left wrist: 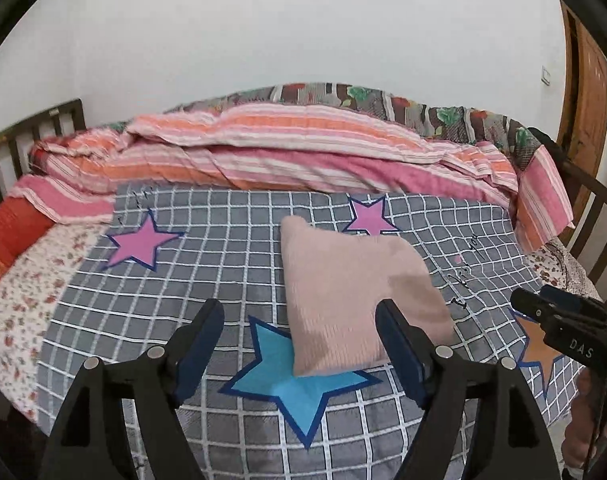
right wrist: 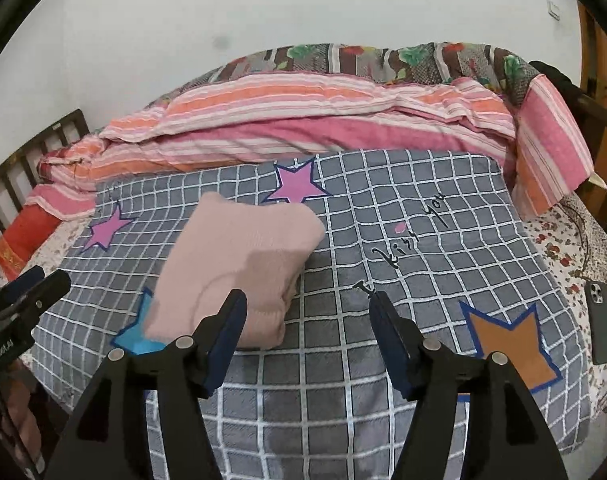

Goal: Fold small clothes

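Observation:
A small pink knit garment lies folded into a compact rectangle on the grey checked blanket, its near end over a blue star. My left gripper hovers above the blanket, open, with nothing between its fingers; the garment's near edge shows past its right finger. In the right wrist view the same folded garment lies to the left of my right gripper, which is open and empty above bare blanket. Each gripper shows at the edge of the other's view, the right one and the left one.
A striped pink and orange quilt is bunched along the far side of the bed against a patterned cover. Dark wooden bed rails stand at both ends. A phone lies on the floral sheet at the right. A white wall rises behind.

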Action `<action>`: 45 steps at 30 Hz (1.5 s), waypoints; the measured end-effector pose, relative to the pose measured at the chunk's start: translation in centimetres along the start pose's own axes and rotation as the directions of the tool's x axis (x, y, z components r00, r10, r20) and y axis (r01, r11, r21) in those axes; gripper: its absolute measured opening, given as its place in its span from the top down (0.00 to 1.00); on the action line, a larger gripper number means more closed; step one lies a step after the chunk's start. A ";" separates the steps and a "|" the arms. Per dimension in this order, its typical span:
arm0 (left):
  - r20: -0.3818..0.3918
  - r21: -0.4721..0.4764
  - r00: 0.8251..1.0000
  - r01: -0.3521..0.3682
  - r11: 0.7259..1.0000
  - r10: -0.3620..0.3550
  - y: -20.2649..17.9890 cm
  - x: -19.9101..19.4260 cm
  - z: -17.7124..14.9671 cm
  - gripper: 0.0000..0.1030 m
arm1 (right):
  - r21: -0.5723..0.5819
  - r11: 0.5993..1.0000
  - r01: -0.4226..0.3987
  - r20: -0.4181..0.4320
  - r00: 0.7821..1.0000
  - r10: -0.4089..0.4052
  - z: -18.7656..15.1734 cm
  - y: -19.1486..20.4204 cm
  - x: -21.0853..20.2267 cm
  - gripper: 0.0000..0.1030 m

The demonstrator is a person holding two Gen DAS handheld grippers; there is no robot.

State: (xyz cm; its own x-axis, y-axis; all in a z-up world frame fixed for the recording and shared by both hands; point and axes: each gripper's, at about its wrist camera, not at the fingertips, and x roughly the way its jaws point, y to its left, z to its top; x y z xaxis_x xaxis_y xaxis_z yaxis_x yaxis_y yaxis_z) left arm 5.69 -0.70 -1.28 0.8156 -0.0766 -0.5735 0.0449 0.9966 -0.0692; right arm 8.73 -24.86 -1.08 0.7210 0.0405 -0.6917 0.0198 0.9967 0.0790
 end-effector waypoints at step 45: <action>0.013 0.006 1.000 -0.016 1.000 0.016 -0.9 -4.5 -1.4 0.19 | -0.029 0.997 0.065 0.051 0.997 -0.064 -1.8 0.1 -5.5 0.04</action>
State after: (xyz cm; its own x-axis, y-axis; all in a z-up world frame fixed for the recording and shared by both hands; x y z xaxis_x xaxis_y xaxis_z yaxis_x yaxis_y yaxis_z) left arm 1.19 -1.28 0.25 0.8236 -0.0604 -0.5639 0.0351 0.9978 -0.0555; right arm 3.58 -24.84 1.45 0.7527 -0.0269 -0.6578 0.0471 0.9988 0.0130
